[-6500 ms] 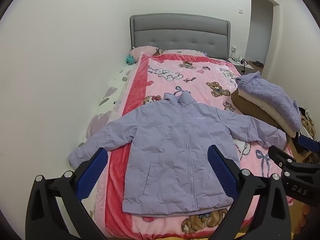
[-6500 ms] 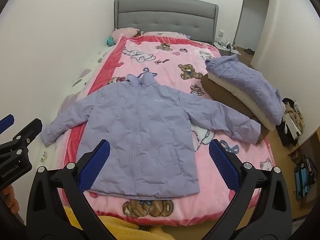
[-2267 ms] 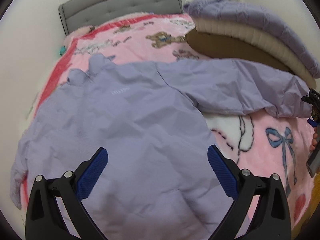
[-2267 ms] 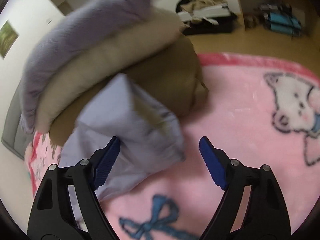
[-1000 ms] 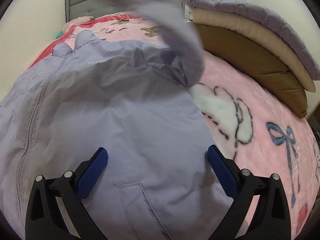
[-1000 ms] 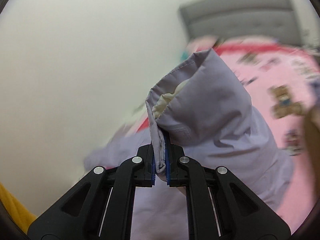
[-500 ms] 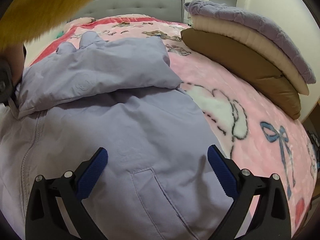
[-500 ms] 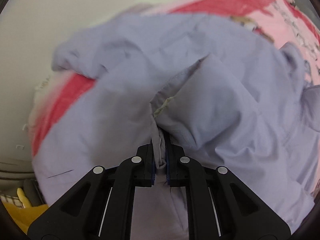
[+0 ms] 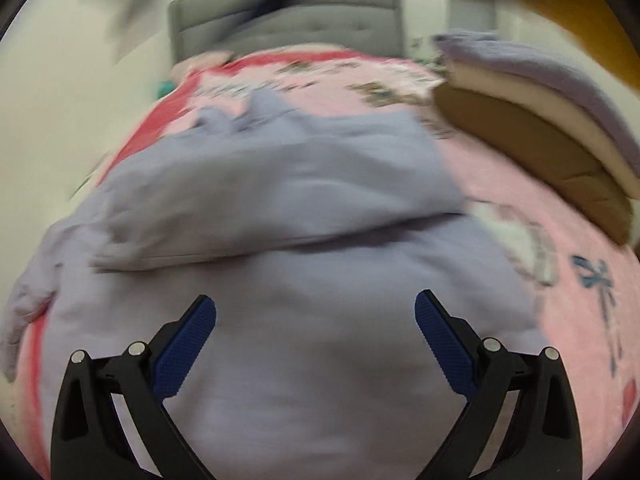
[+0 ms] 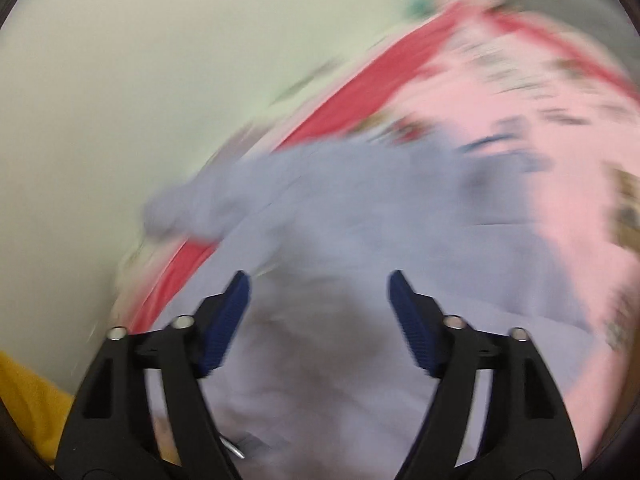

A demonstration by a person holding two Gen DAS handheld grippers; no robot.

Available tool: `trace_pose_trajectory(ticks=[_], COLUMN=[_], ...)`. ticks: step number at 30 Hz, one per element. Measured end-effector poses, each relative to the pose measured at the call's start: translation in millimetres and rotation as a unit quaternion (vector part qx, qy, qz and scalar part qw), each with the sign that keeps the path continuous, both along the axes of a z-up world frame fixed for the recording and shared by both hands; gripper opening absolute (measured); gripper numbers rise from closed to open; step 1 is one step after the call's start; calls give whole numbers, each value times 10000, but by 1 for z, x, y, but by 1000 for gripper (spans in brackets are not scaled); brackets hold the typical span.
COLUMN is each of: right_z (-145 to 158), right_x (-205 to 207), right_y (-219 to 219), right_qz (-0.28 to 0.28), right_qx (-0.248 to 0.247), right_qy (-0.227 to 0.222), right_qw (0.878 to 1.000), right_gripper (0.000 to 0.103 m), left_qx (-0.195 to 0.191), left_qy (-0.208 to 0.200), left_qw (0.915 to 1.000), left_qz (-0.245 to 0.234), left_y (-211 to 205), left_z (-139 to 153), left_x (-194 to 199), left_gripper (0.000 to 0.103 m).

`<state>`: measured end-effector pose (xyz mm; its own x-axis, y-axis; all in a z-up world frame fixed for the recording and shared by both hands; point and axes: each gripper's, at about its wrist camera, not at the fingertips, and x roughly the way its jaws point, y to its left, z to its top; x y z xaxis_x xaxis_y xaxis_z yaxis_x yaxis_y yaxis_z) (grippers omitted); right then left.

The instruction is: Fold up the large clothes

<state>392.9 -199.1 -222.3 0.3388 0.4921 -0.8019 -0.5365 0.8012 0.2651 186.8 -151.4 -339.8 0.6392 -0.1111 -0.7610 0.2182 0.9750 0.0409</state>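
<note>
Though both views are smeared with motion blur, the main layout reads well enough. Lilac jacket [image 9: 304, 240] lies spread on the pink blanket [image 9: 560, 216] of the bed, front up, collar toward the grey headboard [image 9: 288, 36]. One sleeve is folded across the chest, forming a thick band with a long lower edge running left to right.

Left wrist view: left gripper [image 9: 316, 312] hangs above the lower body of the jacket, jaws wide apart, blue pads [image 9: 188, 340] clear of the cloth, nothing between them. This view alone shows the stack of folded clothes [image 9: 552, 120] on the right side of the bed: brown at the bottom, cream in the middle, lilac knit on top. It also catches a blurred mustard-yellow sleeve [image 9: 580, 24] crossing the upper right corner, and the headboard against the pale wall.

Right wrist view: right gripper [image 10: 318, 292] is over the jacket's side nearest the wall, jaws opening and already well apart, only loose cloth below them, none pinched. Only here: the other sleeve [image 10: 188, 208] stretched out toward the wall [image 10: 140, 80] over the blanket's red border [image 10: 360, 92]. Yellow fabric at the lower left corner, probably the person's clothing. Small metallic item near the bottom edge, too blurred to identify.
</note>
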Motion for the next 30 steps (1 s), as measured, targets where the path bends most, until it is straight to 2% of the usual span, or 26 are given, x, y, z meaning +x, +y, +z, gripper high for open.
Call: trace_pose_trajectory(ticks=[1, 2, 4, 6, 7, 8, 9, 10, 12, 14, 15, 17, 19, 20, 21, 22, 24, 27, 30], right_z=[6, 6, -7, -47, -59, -85, -99, -114, -132, -148, -149, -154, -164, -168, -168, -166, -158, -148, -156], right_x=[-16, -30, -60, -99, -108, -126, -136, -145, -155, -159, -158, -147, -129, -124, -115, -109, -97, -77, -50], right_y=[-33, -54, -84, -108, -115, -124, -128, -132, -135, -129, -123, -116, -113, -113, -110, -108, -109, -119, -130], right_qz=[-514, -790, -1035, -916, -908, -942, -965, -1014, -1032, -1094, -1139, -1302, -1383, -1376, -1367, -1345, -1535, -2011, -2285], right_qx=[-270, -621, -1319, -2294, -2563, -2927, -3010, -3027, -3030, -3124, -3118, -3193, -3299, -3328, -3272, -3136, -2885, -2734, -2593], right_qy=[-544, -959, -1563, -1872, -1890, -1800, -1673, -1519, -1320, -1398, -1462, -1646, -1725, -1719, -1702, -1642, -1522, -1382, -839], right_qw=[9968, 9903, 9734, 9508, 9436, 9344, 9339, 9354, 9382, 9332, 9319, 9241, 9178, 9170, 9194, 9255, 9328, 9305, 9346], right_gripper=[79, 80, 83, 84, 83, 80, 71, 69, 69, 69, 64, 57, 55, 46, 31, 24, 17, 14, 14], left_qx=[-145, -337, -917, -1299, -1384, -1435, -1529, -1707, -1865, -1975, -2040, -2119, -2122, -2094, -2077, -2058, -1873, -1450, -1424], left_qy=[154, 313, 587, 645, 645, 678, 760, 915, 1032, 1021, 969, 904, 917, 927, 877, 709, 352, 204, 267], left_qw=[9996, 9980, 9879, 9740, 9701, 9663, 9623, 9558, 9493, 9467, 9458, 9442, 9413, 9408, 9411, 9432, 9519, 9593, 9561], left_qz=[195, 425, 1107, 1740, 1886, 2025, 2116, 2213, 2309, 2330, 2333, 2356, 2458, 2499, 2519, 2509, 2397, 2414, 2546], left_y=[20, 39, 82, 112, 120, 127, 133, 139, 147, 152, 153, 155, 154, 153, 154, 151, 144, 136, 140], left_z=[-1, -3, -9, -16, -18, -22, -27, -34, -43, -47, -49, -52, -54, -53, -50, -44, -30, -15, -17], left_x=[11, 23, 48, 65, 72, 79, 86, 93, 101, 102, 101, 100, 105, 107, 105, 108, 118, 145, 170], left_gripper=[98, 98, 98, 98, 98, 98, 98, 98, 98, 98, 98, 98, 98, 98, 98, 98, 98, 98, 98])
